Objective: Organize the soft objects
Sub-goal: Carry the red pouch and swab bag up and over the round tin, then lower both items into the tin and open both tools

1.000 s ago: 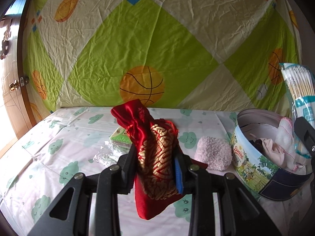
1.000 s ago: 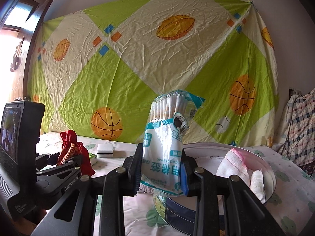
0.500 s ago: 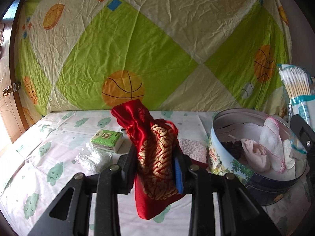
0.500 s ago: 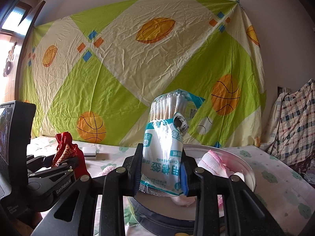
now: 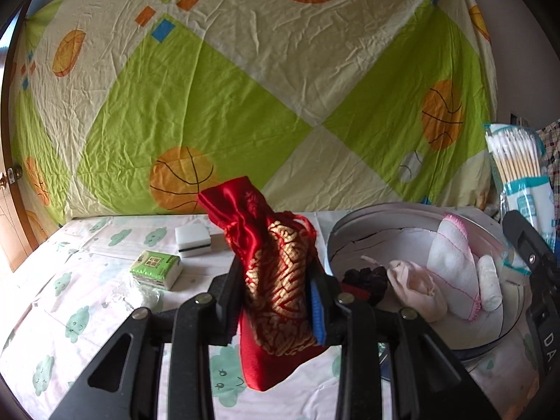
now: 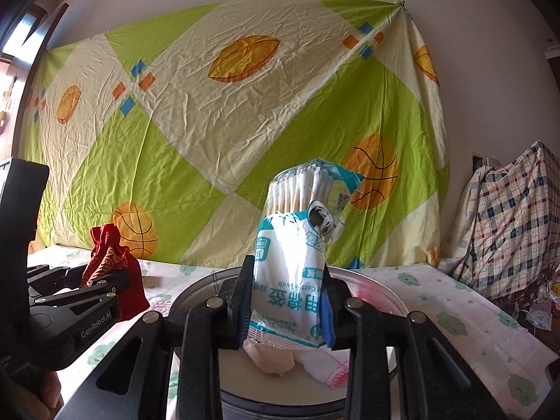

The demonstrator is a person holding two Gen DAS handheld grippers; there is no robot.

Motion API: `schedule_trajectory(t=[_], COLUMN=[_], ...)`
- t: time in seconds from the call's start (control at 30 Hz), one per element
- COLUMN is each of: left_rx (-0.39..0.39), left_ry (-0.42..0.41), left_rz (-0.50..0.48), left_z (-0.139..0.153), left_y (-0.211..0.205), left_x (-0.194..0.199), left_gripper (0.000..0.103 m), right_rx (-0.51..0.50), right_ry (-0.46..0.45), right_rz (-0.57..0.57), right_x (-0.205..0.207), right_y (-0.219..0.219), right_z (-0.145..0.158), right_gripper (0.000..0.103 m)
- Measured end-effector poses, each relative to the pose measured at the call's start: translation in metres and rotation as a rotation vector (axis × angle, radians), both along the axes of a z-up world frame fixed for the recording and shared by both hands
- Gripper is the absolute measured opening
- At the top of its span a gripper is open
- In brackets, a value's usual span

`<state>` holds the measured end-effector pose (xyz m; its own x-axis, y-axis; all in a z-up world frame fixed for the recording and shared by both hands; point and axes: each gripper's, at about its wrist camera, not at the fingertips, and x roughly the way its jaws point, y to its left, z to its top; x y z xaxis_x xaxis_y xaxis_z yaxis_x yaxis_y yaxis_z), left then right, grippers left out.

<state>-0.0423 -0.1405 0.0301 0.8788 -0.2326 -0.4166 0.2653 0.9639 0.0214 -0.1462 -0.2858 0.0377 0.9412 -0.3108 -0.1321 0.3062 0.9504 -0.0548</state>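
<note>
The left gripper (image 5: 276, 301) is clamped on a red satin drawstring pouch (image 5: 276, 280) woven with a gold maze pattern; its gathered neck stands above the black plastic fingers (image 5: 232, 301) and its smooth red bottom hangs below them, clear of the bed. The right gripper (image 6: 287, 306) is clamped on a crinkly clear plastic packet of wooden-stemmed cotton swabs (image 6: 297, 245), printed in teal and white, which stands upright with the white swab tips bunched at the top.

Both are held over a bed covered in a white cotton sheet printed with pale green clouds (image 5: 70, 301). Toward the right side of the bed sits a round metal tin (image 5: 413, 211) with a shiny rim and a pale inner wall. Inside it lie a folded white knitted cloth with pink stitched edging (image 5: 455, 262), a small white rolled piece (image 5: 488, 280) just beside it, a soft pale pink bundle (image 5: 416, 287) and a dark crumpled item (image 5: 364, 274). In the right wrist view the packet hangs above the tin's opening; the pouch is just left of the tin's rim.

Toward the left half of the bed rest a green-and-white soft tissue pack (image 5: 155, 267), a white rectangular sponge block with a dark band (image 5: 193, 239) behind it, and a crumpled clear plastic wrapper (image 5: 134, 292) in front of it. A wrinkled lime-and-cream cloth with orange ball prints (image 5: 245, 80) hangs along the bed's far edge. Plaid fabric (image 6: 507, 224) is draped past the bed's right edge.
</note>
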Motion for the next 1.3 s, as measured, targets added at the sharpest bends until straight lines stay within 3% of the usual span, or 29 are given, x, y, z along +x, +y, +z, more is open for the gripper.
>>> schedule_trajectory(t=[0.7, 1.3], left_rx=[0.012, 0.014], left_ry=[0.011, 0.053], left_rz=[-0.085, -0.124], left_z=[0.001, -0.007], left_y=[-0.069, -0.107], left_x=[0.002, 0.01], left_gripper=[0.032, 0.032], right_rx=[0.013, -0.023], right_ry=[0.027, 0.095], right_rz=[-0.118, -0.145], right_x=[0.004, 0.024], right_y=[-0.069, -0.093], right_z=[0.003, -0.005], right_gripper=[0.034, 0.034])
